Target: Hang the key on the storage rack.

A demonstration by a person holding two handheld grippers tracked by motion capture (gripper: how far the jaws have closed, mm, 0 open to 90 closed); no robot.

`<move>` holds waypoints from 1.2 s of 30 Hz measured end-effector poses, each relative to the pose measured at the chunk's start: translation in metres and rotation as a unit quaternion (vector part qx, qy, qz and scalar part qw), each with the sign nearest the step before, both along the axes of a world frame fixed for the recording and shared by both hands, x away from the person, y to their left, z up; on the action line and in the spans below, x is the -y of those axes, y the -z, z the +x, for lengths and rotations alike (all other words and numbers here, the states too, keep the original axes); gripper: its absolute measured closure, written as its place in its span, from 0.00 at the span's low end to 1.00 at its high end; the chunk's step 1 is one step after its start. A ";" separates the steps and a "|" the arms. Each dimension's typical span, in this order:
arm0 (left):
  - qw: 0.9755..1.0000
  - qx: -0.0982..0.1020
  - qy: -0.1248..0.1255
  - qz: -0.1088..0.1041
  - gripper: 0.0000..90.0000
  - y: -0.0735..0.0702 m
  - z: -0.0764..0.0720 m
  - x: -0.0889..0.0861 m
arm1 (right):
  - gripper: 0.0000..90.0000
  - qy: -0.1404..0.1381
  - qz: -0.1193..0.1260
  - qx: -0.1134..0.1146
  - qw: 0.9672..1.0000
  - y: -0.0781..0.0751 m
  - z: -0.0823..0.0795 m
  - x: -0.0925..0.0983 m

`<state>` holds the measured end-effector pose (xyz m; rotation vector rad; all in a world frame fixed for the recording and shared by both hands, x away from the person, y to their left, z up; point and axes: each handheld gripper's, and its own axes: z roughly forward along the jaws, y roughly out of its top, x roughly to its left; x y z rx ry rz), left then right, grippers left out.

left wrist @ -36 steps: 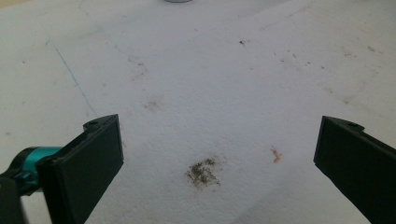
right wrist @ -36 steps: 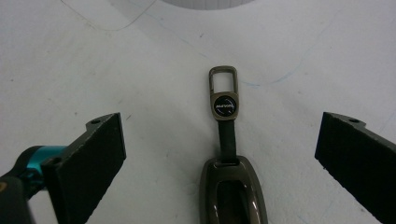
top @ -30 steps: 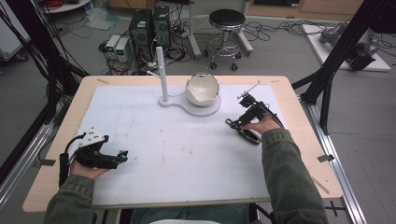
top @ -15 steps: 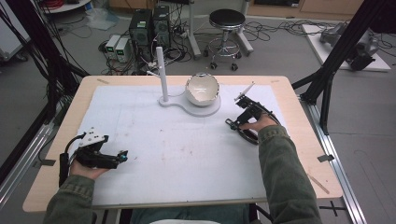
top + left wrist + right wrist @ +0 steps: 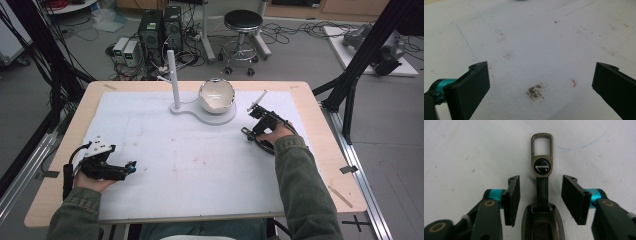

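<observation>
Right gripper view shows the right gripper (image 5: 540,195) with jaws partly open astride a key fob (image 5: 541,187) lying flat on the white desk (image 5: 461,150), gripping nothing, so closing off-centre could skid the slim strap sideways, while the left gripper (image 5: 539,82) gapes wide, empty.

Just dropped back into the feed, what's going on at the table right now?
A person sits at the table with a gripper in each hand. The right gripper is open, its jaws either side of a key fob lying on the white mat, its strap and metal clip pointing away; the jaws are not closed on it. The left gripper is open over bare, stained mat at the near left, holding nothing. Farther back, a white bowl sits on a white stand with an upright post.
</observation>
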<state>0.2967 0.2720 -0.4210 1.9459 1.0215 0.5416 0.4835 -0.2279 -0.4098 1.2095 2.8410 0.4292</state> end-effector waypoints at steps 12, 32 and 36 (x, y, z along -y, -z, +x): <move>1.000 0.001 -0.001 0.001 0.02 0.000 0.000 0.000 | 0.90 0.025 -0.014 -0.012 1.000 0.001 0.000 0.001; 1.000 -0.001 0.006 0.000 0.02 0.001 0.000 0.001 | 0.93 0.014 0.040 -0.040 0.998 -0.017 -0.007 0.018; 1.000 -0.001 0.006 0.000 0.02 0.001 0.000 0.001 | 0.93 0.010 0.048 -0.037 0.998 -0.026 -0.009 0.020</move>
